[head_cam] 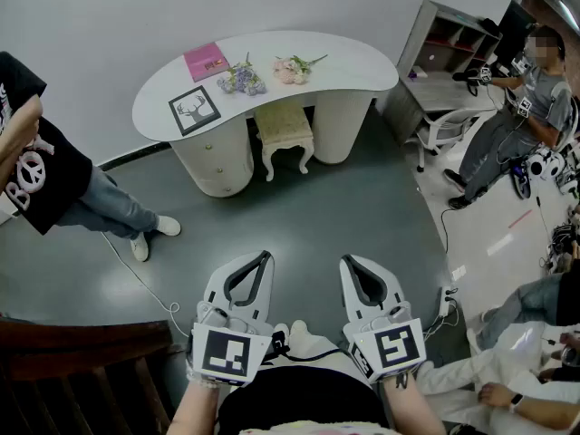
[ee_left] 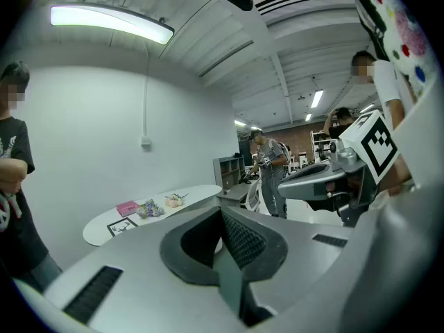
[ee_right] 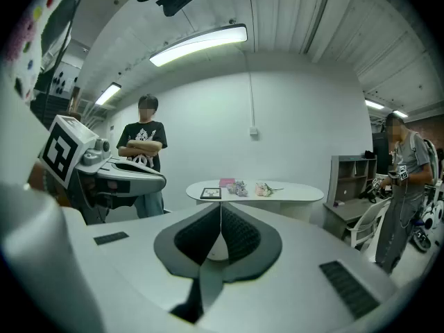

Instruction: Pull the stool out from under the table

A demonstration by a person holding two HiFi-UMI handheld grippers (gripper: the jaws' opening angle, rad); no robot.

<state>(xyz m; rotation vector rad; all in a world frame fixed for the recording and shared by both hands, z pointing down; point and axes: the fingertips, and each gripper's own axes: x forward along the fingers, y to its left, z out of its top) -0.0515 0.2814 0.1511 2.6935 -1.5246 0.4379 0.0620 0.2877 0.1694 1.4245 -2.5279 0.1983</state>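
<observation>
The stool point(head_cam: 284, 132), with a cream cushion and white curved legs, stands tucked in the gap under the white curved table point(head_cam: 353, 62) at the far side of the room. Both grippers hover low in the head view, well short of it over the grey floor. My left gripper point(head_cam: 265, 257) is shut with nothing between its jaws, and my right gripper point(head_cam: 348, 261) is likewise shut and empty. The left gripper view shows the table point(ee_left: 187, 196) beyond the closed tips of the left gripper point(ee_left: 222, 211). In the right gripper view the table point(ee_right: 291, 191) lies straight ahead of the right gripper point(ee_right: 220, 207).
On the table lie a pink book point(head_cam: 207, 61), a framed deer picture point(head_cam: 194, 110) and flower bunches point(head_cam: 242, 80). A person in black point(head_cam: 36, 170) stands left, a cable point(head_cam: 136, 275) crosses the floor. Right: a shelf desk point(head_cam: 453, 53), white chair point(head_cam: 444, 130), another person point(head_cam: 521, 107).
</observation>
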